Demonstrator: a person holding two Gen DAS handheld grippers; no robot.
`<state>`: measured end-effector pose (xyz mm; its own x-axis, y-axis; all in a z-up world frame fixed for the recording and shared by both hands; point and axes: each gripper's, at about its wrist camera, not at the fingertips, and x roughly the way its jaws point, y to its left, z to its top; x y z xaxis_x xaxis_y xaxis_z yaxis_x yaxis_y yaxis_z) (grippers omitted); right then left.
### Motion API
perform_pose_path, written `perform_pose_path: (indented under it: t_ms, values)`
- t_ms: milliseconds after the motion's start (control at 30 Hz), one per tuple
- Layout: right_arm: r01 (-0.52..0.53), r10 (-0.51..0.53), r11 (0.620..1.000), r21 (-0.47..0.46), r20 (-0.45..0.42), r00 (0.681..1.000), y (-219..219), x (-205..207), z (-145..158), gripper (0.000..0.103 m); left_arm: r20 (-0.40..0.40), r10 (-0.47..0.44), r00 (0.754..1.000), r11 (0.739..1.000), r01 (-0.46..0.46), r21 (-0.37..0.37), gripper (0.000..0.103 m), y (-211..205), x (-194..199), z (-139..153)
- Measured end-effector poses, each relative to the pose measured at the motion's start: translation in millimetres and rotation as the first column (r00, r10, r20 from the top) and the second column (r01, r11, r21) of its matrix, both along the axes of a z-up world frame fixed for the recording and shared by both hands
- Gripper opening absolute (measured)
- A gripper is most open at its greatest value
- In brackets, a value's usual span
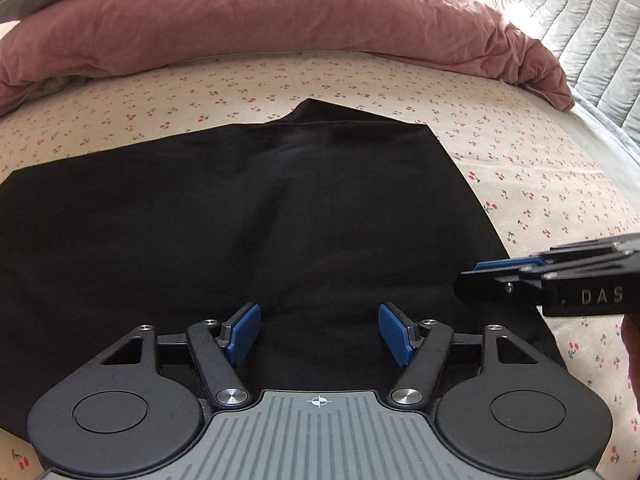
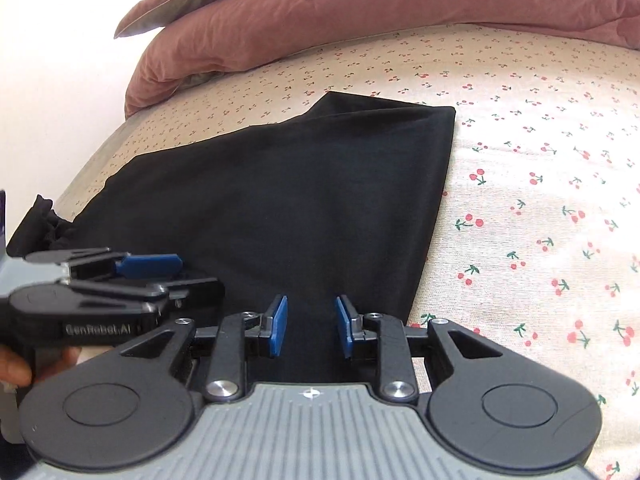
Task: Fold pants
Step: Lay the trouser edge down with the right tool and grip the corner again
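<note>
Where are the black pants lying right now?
The black pants lie flat on the cherry-print bedsheet, just ahead of both grippers in each wrist view, with the pink duvet bunched up beyond them.

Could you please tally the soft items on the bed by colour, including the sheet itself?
Black: 1, the pants
Pink: 1, the duvet
Cherry-print white: 1, the sheet
Grey: 1, the quilted cover
Total: 4
</note>
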<state>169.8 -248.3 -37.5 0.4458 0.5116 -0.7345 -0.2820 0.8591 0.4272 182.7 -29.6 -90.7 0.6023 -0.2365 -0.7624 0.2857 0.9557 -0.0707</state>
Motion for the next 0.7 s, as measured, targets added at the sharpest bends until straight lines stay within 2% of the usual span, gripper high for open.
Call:
perform_pose_path:
  t_ms: [67,133,267,333,367,433,500,633,700]
  values:
    - [0.018,-0.018,0.999,0.046,-0.015,1.0,-6.3,6.5,-5.2,0.022,0.024,-0.033,0.999,0.999,0.032,0.038,0.07,-6.0,-3.9,-0.4]
    - [0.072,-0.07,0.995,0.073,-0.03,0.997,-16.1,12.8,-8.0,0.014,0.029,-0.043,0.999,0.998,0.041,0.04,0.071,-7.1,-4.4,-0.8]
    - [0.249,-0.25,0.968,0.017,0.022,0.968,-34.4,19.4,-6.3,0.012,0.033,-0.046,0.998,0.999,0.045,0.03,0.071,-4.9,-6.7,-0.4]
    - [0.3,-0.3,0.954,0.004,0.025,0.953,-37.8,15.0,-2.0,0.027,0.03,-0.041,0.999,0.999,0.041,0.006,0.07,-1.8,-5.9,1.6]
    - [0.311,-0.311,0.95,0.009,0.035,0.95,-39.1,10.0,2.0,0.029,0.029,-0.039,0.999,0.999,0.04,-0.019,0.069,1.6,-5.9,2.6]
    - [0.312,-0.316,0.947,0.074,0.054,0.947,-41.9,-3.5,11.5,0.033,0.024,-0.037,0.999,0.998,0.038,-0.054,0.07,4.8,-4.1,6.3]
    - [0.338,-0.347,0.929,0.151,0.037,0.937,-48.4,-20.6,14.9,0.038,0.035,-0.028,0.999,0.996,0.031,-0.083,0.069,7.4,-3.0,11.5]
    - [0.431,-0.424,0.871,0.233,-0.082,0.902,-65.1,-53.6,4.6,0.038,0.071,-0.013,0.997,0.994,0.02,-0.106,0.069,7.5,-3.5,19.5]
    - [0.443,-0.431,0.855,0.271,-0.106,0.896,-67.5,-59.5,-1.4,0.038,0.086,-0.012,0.996,0.993,0.022,-0.113,0.069,6.1,-2.7,22.2]
